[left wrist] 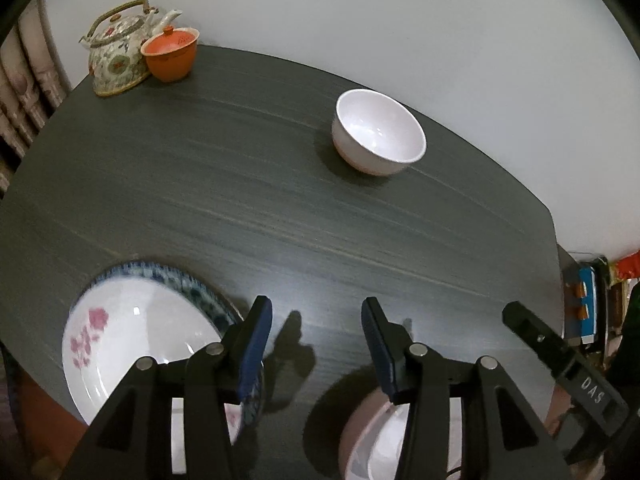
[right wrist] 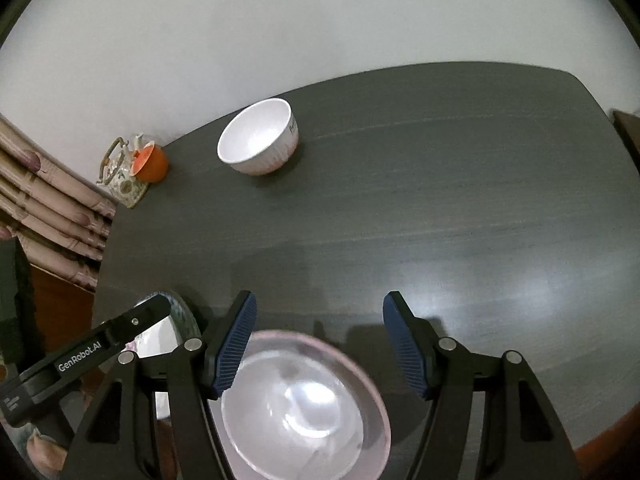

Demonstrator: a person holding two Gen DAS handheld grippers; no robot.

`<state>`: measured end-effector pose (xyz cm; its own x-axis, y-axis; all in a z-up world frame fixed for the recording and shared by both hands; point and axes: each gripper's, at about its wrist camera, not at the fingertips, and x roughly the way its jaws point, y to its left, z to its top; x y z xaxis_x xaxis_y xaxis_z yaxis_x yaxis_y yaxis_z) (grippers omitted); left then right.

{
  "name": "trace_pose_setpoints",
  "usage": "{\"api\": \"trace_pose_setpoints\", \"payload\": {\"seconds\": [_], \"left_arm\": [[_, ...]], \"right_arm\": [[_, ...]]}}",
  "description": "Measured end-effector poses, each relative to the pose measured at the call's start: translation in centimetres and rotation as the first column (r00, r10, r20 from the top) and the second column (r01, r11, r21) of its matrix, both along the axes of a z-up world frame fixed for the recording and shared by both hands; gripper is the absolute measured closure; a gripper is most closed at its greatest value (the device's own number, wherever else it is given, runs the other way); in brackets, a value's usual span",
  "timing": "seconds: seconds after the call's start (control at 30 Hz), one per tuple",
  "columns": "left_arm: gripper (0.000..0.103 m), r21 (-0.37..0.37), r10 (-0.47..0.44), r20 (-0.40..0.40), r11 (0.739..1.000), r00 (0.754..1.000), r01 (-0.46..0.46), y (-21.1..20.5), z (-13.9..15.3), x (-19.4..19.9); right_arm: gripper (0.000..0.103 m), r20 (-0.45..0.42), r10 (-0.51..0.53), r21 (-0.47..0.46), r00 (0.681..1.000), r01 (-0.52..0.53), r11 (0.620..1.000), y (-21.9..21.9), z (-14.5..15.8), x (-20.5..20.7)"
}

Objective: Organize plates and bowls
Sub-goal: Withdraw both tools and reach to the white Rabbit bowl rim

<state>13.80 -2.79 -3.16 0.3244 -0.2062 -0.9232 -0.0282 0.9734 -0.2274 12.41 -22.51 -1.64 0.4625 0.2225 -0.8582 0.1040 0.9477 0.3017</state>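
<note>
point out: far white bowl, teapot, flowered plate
far white bowl point(left wrist: 380, 132), left wrist view, inner wall of the bowl.
teapot point(left wrist: 116, 60), left wrist view, patterned body below the lid.
flowered plate point(left wrist: 132, 332), left wrist view, white centre beside the pink flowers.

Both wrist views look steeply down, close over dark table point(left wrist: 280, 200); both share white bowl point(left wrist: 378, 132) and teapot point(right wrist: 122, 172) at far edge.

White bowl point(left wrist: 379, 132) upright far; pink bowl point(right wrist: 304, 404) near; floral plate point(left wrist: 132, 344) left
</note>
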Motion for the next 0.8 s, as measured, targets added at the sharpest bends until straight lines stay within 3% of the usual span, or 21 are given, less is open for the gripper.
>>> {"api": "trace_pose_setpoints", "payload": {"seconds": [0.27, 0.53, 0.8], "left_arm": [[0.051, 0.005, 0.01, 0.008, 1.0, 1.0, -0.01, 0.4, -0.1, 4.6], [0.05, -0.062, 0.042, 0.023, 0.997, 0.999, -0.04, 0.8, -0.5, 9.8], [0.05, -0.084, 0.059, 0.015, 0.995, 0.998, -0.058, 1.0, -1.2, 14.8]], "right_arm": [[0.038, -0.007, -0.002, -0.018, 1.0, 0.002, 1.0, 0.0, -0.2, 4.8], [0.033, -0.025, 0.031, -0.025, 0.999, -0.032, 0.999, 1.4, -1.2, 9.8], [0.033, -0.039, 0.032, -0.027, 0.999, -0.033, 0.999, 1.5, -1.6, 14.2]]}}
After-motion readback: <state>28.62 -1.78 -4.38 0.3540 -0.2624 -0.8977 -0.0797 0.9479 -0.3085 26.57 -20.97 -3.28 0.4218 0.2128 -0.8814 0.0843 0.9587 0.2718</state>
